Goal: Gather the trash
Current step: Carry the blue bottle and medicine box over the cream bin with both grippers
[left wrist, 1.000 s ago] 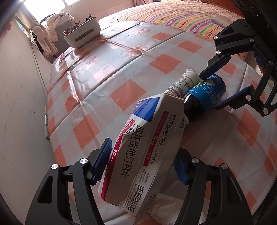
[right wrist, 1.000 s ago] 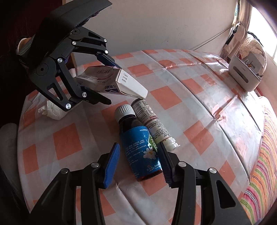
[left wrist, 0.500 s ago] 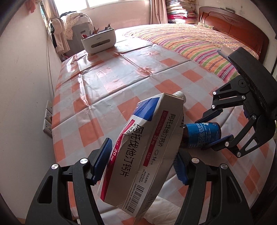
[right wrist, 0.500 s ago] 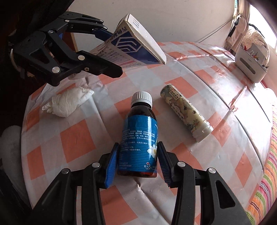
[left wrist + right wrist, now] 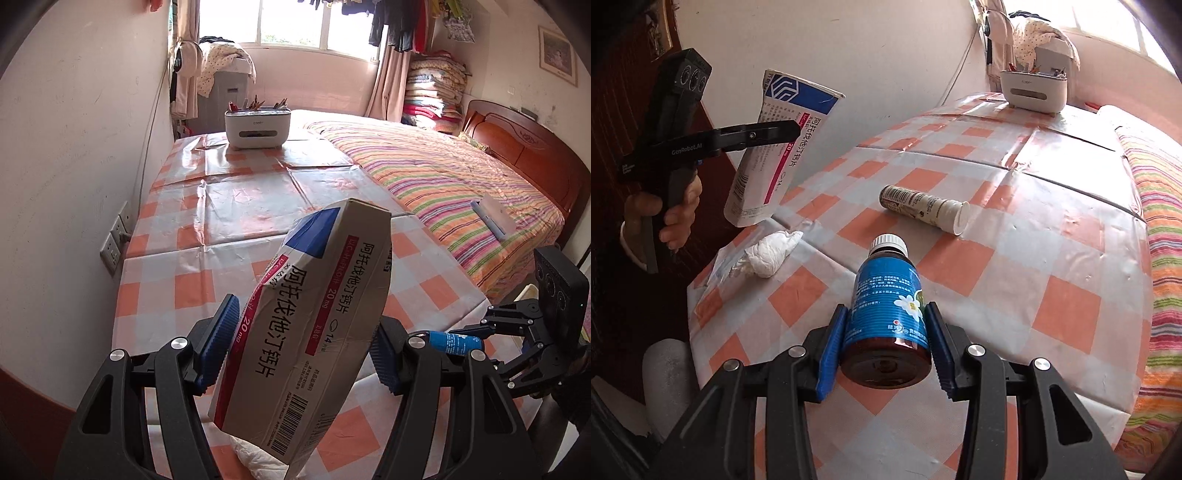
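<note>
Two grippers each pinch a piece of trash above a table (image 5: 1067, 302) covered in an orange-and-white checked cloth. At the bottom of the left wrist view, the left gripper (image 5: 303, 354) has its blue pads pressed against the two sides of a white medicine box (image 5: 314, 325), which stands tilted between the jaws and runs up toward the centre of the frame. Only a sliver of the blue-labelled bottle (image 5: 454, 339) shows there, at the right edge, inside the right gripper.

From the right wrist view the bottle (image 5: 886, 310) is plain: it sits low in the centre, base toward the camera and white cap pointing away, with the right gripper (image 5: 884, 347) closed on both sides of its body. This view also shows a white tube (image 5: 923, 206) lying on its side at mid-frame and a crumpled tissue (image 5: 768, 254) to the left (both loose on the cloth). At upper left, the box (image 5: 775, 155) is held clear of the table.
</note>
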`<state>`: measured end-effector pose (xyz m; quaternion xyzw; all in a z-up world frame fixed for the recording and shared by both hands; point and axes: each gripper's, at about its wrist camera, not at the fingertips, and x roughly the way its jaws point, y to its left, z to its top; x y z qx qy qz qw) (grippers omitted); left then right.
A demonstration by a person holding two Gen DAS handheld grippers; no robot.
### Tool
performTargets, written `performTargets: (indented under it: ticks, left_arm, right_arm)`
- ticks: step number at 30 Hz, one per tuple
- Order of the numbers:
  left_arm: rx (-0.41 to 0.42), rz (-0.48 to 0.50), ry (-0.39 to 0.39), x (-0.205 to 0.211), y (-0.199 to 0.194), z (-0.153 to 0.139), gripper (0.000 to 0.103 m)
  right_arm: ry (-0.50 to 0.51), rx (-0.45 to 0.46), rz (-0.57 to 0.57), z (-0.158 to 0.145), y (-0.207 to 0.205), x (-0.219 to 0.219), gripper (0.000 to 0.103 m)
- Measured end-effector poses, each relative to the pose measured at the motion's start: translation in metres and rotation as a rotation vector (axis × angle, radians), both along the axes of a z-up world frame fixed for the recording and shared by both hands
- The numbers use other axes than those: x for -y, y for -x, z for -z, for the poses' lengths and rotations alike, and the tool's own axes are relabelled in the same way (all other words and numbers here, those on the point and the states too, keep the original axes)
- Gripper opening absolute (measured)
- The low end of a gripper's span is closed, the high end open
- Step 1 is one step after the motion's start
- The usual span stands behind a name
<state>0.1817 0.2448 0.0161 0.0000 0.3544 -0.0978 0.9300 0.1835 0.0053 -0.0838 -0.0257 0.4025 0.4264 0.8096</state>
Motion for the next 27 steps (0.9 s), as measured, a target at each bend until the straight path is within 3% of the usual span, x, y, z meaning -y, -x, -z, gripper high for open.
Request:
performTargets:
  ticks: [6,19,27]
  left_arm:
    - [0.041,-0.016,0.050,0.034,0.027,-0.011,0.064]
    - [0.052,0.001,0.179,0.111,0.068,0.004,0.063]
    - [0.047,0.060,0.198,0.149,0.074,0.015,0.061]
  right_arm:
    - [-0.108,-0.002,0.146,-0.006,0.023,0.038,0.042]
    - [-0.142,0.097,0.453,-0.005,0.077,0.101,0.042]
    - [-0.174,0.142,0.570,-0.013,0.094,0.138,0.042]
